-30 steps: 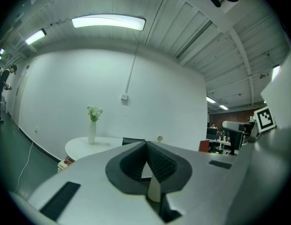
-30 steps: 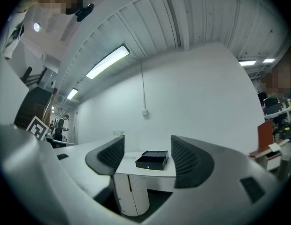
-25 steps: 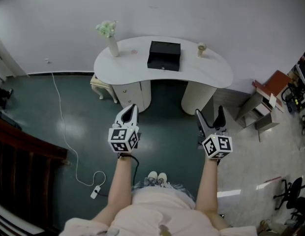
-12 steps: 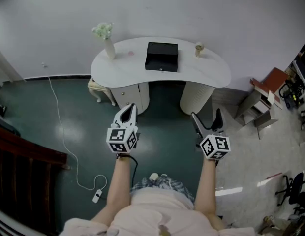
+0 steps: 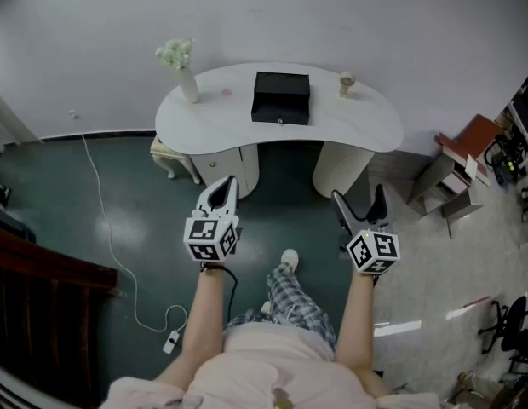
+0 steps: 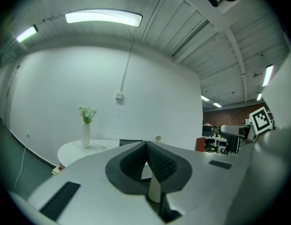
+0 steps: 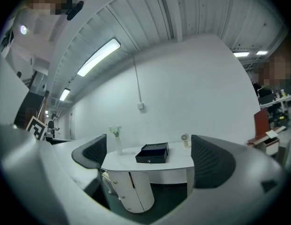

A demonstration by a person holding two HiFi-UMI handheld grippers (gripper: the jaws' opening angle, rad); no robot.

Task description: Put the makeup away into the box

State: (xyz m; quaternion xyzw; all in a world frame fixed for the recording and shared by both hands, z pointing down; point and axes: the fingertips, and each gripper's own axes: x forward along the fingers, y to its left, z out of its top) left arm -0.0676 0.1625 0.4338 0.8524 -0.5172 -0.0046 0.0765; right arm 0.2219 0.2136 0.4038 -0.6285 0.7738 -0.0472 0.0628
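A black box (image 5: 281, 97) (image 7: 152, 153) lies on a white kidney-shaped table (image 5: 221, 119) (image 7: 176, 161) against the far wall. No makeup item can be made out on it, apart from a small pale jar-like object (image 5: 347, 83) (image 7: 184, 139) at its right end. My left gripper (image 5: 223, 191) (image 6: 146, 150) is held level well short of the table, its jaws shut together with nothing in them. My right gripper (image 5: 358, 207) (image 7: 148, 156) is held level beside it, jaws wide open and empty; the box shows far off between them.
A white vase with flowers (image 5: 184, 68) (image 6: 86, 128) stands at the table's left end. A small stool (image 5: 169, 150) sits under the left side. A white cable with a plug (image 5: 119, 254) trails over the green floor. Cabinets and chairs (image 5: 458, 190) crowd the right.
The person has stepped forward: one leg and shoe now show between the arms. Both grippers have drifted slightly towards the table. The right jaws spread a little wider.
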